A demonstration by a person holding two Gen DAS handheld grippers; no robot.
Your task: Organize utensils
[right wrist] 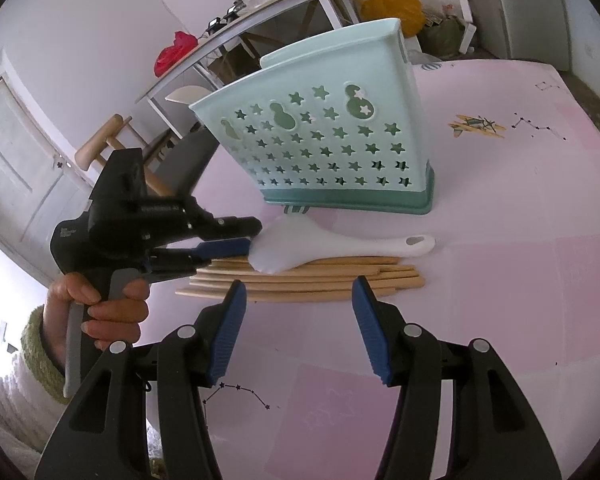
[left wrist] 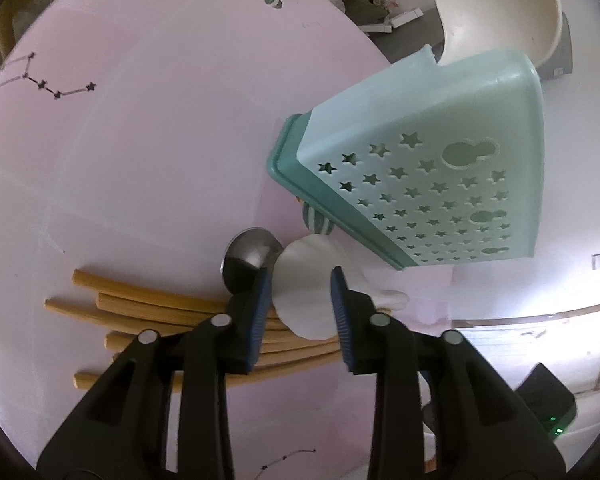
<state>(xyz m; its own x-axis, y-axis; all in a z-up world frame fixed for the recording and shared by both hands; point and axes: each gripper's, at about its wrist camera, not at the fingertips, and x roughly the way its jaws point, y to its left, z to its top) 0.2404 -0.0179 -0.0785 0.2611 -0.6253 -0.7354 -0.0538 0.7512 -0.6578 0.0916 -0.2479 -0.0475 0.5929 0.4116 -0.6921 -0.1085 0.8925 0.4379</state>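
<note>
No text or label is legible anywhere.

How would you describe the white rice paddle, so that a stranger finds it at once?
Find the mint utensil holder with star-shaped holes on the pink table. Just before its base lies the white rice paddle, resting across the bamboo chopsticks. It alone is white, broad and flat.

Black tongs (right wrist: 298,328) with ribbed blue pads; fuzzy green-cuffed white sleeve (right wrist: 32,364)

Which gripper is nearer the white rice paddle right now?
Left. The left gripper has its jaws around the white rice paddle blade; the right gripper hangs open short of it, across the chopsticks.
</note>
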